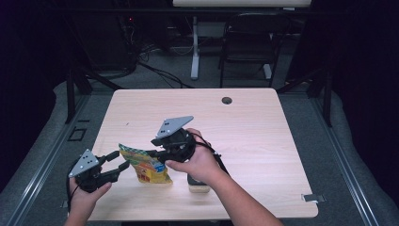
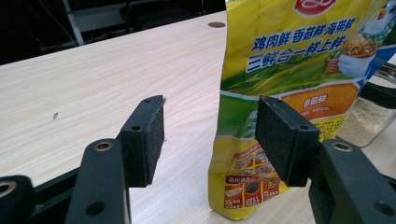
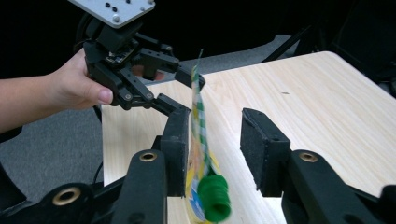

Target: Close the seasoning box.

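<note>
The yellow bag [image 3: 200,154] stands between the right tool's [image 3: 217,154] open jaws, maybe brushing one; the left tool [image 2: 210,135] gapes beside it.

A light wooden table [image 1: 244,117] stands on grey carpet [image 1: 357,155], with a black chair [image 1: 249,42] in the dark room behind.

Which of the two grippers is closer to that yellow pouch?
Right. The right gripper has its open jaws around the pouch, one pad against it. The left gripper is open beside the pouch's edge.
</note>
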The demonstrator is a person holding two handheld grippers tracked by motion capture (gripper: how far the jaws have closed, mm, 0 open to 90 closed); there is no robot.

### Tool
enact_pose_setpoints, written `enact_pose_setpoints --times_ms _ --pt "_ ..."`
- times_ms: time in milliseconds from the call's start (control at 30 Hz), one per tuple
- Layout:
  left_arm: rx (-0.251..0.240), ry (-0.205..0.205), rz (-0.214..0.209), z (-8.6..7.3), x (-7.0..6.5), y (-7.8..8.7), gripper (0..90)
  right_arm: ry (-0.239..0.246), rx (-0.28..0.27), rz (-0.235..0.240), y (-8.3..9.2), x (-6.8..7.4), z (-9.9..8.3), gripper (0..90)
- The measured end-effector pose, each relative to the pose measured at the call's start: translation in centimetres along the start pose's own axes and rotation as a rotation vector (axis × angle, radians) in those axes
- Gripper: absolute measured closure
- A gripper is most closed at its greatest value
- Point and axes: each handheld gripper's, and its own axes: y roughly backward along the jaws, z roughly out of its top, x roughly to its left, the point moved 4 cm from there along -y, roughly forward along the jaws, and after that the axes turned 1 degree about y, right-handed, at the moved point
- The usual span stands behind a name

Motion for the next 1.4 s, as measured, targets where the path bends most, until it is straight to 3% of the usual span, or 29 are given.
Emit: enact_pose_setpoints --times_ms 300,533,767,1033,1400 --pt "0.002 0.004 0.004 -0.1 0.2 0.2 45.1 -0.024 -0.042 -0.084 2.4 -1.3 -0.9 60.7" --pt "0.007 -0.001 0.012 -0.1 0.3 0.4 45.9 -0.051 -0.055 -0.122 4.0 -2.5 -2.1 58.6" --pt "-0.007 0.018 0.034 -0.2 1.1 1.1 46.9 -0.115 -0.075 -0.213 6.2 -4.6 -4.2 57.6" --pt "-0.012 0.038 0.058 -0.3 1.8 1.5 48.0 -0.178 -0.076 -0.282 7.9 -6.5 -6.2 62.5" --pt "-0.006 0.041 0.068 -0.4 1.7 1.3 49.6 -0.222 -0.044 -0.341 8.0 -7.7 -8.3 79.6"
